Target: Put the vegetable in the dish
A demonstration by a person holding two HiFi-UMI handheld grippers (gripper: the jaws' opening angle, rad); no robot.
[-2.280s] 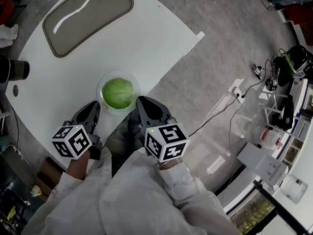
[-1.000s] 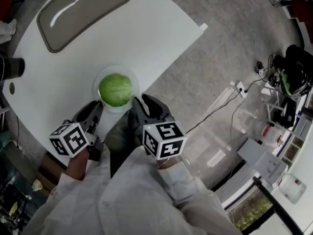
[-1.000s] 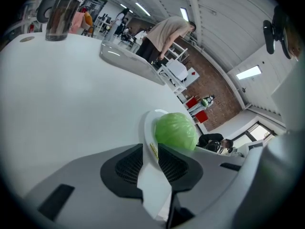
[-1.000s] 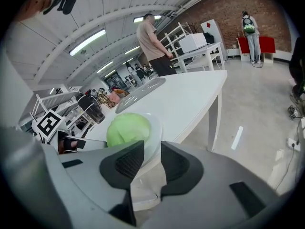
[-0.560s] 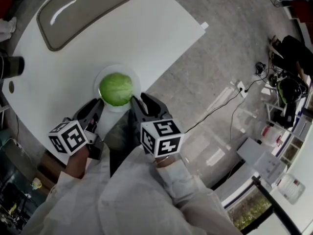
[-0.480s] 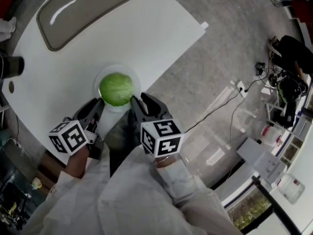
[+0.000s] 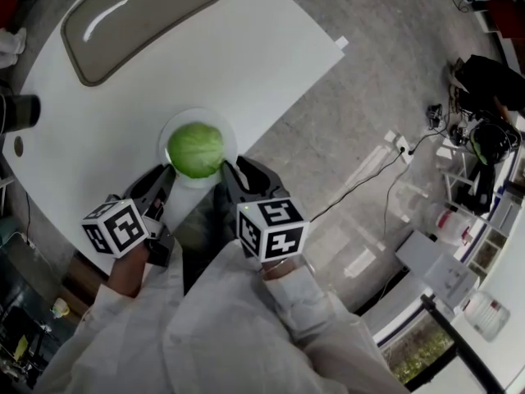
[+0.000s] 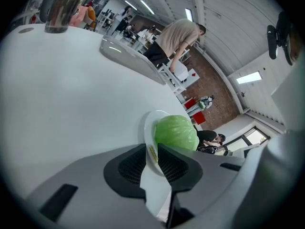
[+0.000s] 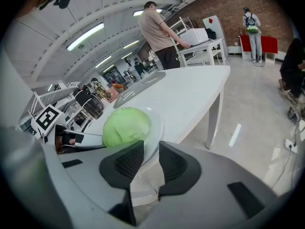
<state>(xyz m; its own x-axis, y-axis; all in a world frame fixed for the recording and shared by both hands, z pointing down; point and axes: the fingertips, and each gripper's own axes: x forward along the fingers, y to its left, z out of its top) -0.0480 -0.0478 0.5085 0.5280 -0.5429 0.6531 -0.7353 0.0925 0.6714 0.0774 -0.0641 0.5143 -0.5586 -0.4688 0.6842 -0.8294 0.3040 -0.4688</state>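
The white table fills the upper left of the head view. Its curved edge runs from the upper right corner down toward the lower left, and bare grey floor lies open to the right of it. Most of the tabletop between the tray and the dish is bare.

The long, rounded, shallow tray sits at the top left, well apart from the dish, and looks empty.

The white dish lies at the table's near edge, left of centre, and holds the green cabbage. The head looks whole and nearly fills the dish. I cannot tell whether the dish rests on the table or is raised just off it.

The left gripper and the right gripper come in from off the table below, one at each side of the dish's near rim. The head view hides the jaws. The left gripper view shows the left gripper with its fingers drawn close, pinching the dish by its rim, the cabbage just beyond. In the right gripper view, the right gripper likewise nips the rim of the dish beside the cabbage.

Only the gripper views show a person standing beyond the table's far side.

A dark cup stands at the table's left edge.
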